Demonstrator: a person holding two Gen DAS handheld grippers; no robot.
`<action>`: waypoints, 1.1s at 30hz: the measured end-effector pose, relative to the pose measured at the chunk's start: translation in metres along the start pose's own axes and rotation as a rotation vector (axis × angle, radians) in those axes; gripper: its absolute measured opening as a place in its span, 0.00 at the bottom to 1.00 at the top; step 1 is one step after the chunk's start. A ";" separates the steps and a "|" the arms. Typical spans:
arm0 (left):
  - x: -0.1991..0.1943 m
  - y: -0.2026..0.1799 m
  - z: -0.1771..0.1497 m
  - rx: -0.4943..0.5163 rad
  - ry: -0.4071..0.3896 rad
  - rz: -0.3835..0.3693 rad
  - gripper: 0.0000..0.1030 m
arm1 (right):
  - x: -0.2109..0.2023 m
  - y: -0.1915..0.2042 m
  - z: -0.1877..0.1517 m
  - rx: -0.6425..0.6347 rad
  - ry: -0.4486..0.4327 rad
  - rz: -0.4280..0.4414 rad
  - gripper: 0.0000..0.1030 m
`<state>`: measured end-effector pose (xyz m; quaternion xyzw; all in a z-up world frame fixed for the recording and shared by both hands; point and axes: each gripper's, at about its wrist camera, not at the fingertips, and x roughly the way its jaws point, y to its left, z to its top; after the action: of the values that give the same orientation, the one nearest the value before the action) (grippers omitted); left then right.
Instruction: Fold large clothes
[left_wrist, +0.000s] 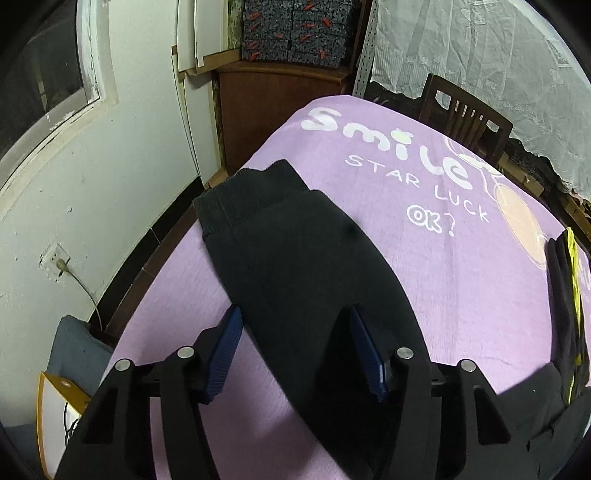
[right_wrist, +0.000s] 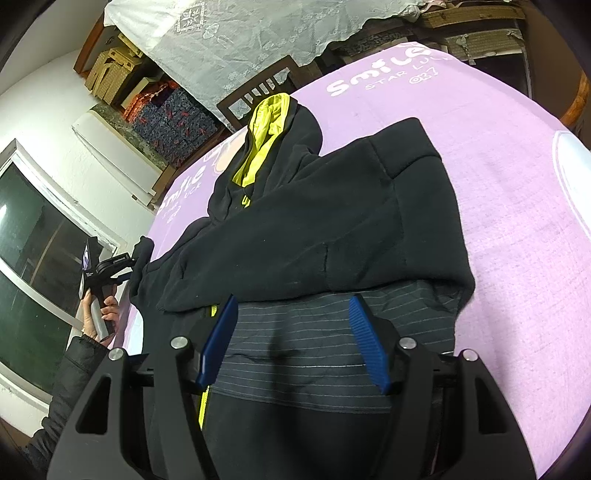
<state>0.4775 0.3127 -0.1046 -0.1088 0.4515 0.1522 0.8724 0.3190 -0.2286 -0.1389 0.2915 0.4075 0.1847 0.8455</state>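
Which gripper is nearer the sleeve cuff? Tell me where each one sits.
Left. The left gripper straddles the sleeve just behind the cuff. The right gripper hovers over the striped hem, across the hoodie from that sleeve.

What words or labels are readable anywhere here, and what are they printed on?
"Smile" in big white letters on the purple blanket.
"STAR LUCK" below it, same blanket.
"OK?" beneath that, same blanket.
Yellow print on the black hoodie by its zip: mostly hidden, unreadable.
Small print on the left gripper's body: too small.
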 end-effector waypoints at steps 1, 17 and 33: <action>0.001 -0.002 0.000 0.002 -0.007 0.003 0.57 | -0.001 0.000 -0.001 0.001 0.000 0.000 0.60; -0.077 0.034 -0.014 -0.070 -0.116 0.059 0.06 | -0.005 -0.005 0.002 0.014 -0.012 0.003 0.60; -0.130 0.127 -0.125 -0.265 -0.051 -0.094 0.51 | -0.017 0.009 -0.002 -0.044 -0.055 0.021 0.60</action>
<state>0.2661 0.3677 -0.0754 -0.2401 0.3997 0.1724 0.8677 0.3063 -0.2302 -0.1238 0.2822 0.3769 0.1945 0.8605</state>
